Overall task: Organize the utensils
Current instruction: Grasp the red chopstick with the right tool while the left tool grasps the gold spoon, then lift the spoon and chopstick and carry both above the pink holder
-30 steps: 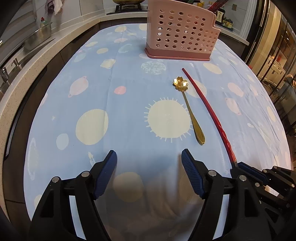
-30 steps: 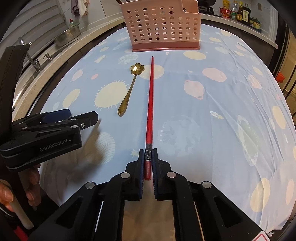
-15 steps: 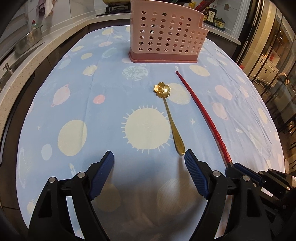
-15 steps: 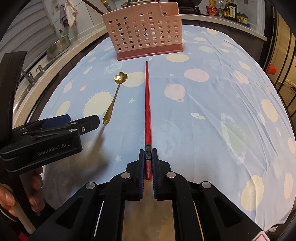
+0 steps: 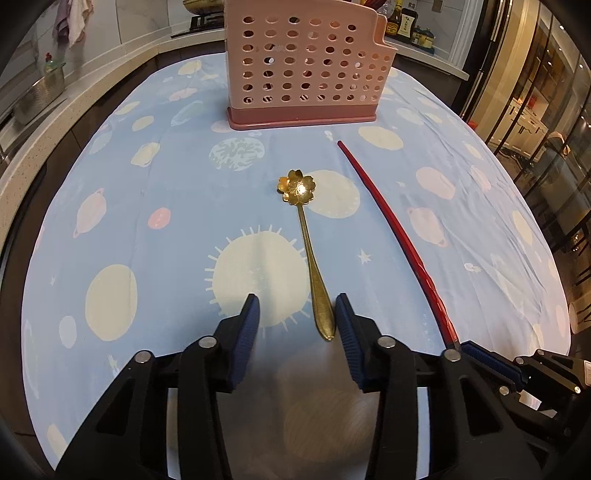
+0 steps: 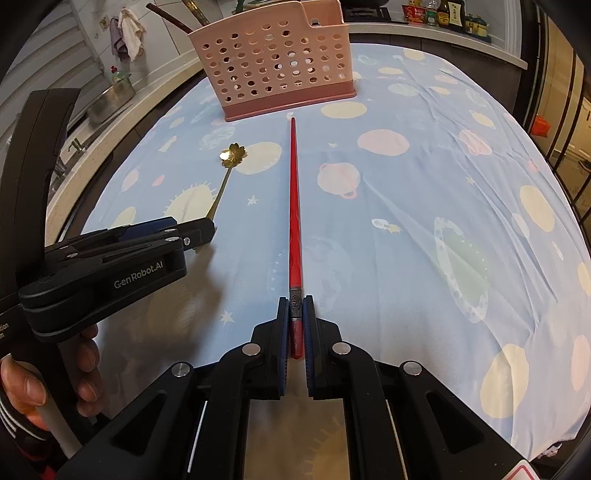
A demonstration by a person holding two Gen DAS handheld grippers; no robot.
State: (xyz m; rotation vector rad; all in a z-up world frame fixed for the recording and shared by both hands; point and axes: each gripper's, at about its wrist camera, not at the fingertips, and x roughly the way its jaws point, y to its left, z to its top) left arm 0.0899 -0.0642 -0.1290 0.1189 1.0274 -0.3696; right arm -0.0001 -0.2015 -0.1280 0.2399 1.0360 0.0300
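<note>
A gold spoon (image 5: 308, 251) with a flower-shaped bowl lies on the blue planet-print cloth; it also shows in the right wrist view (image 6: 226, 173). My left gripper (image 5: 295, 306) is open, its jaws either side of the spoon's handle end, which lies close to the right pad. My right gripper (image 6: 295, 308) is shut on the near end of a red chopstick (image 6: 294, 206), which points toward the pink perforated utensil holder (image 6: 275, 64). The chopstick (image 5: 391, 225) and holder (image 5: 304, 66) also show in the left wrist view. Several utensils stick out of the holder's top.
The cloth-covered table (image 5: 147, 206) ends at a counter on the left with a metal pot (image 6: 110, 98). Sauce bottles (image 6: 443, 13) stand on the far counter. The left gripper's body (image 6: 110, 273) sits at the left of the right wrist view.
My left gripper has moved forward and right to the spoon's handle end and its jaws have narrowed around it. My right gripper has stayed shut on the chopstick and moved slightly.
</note>
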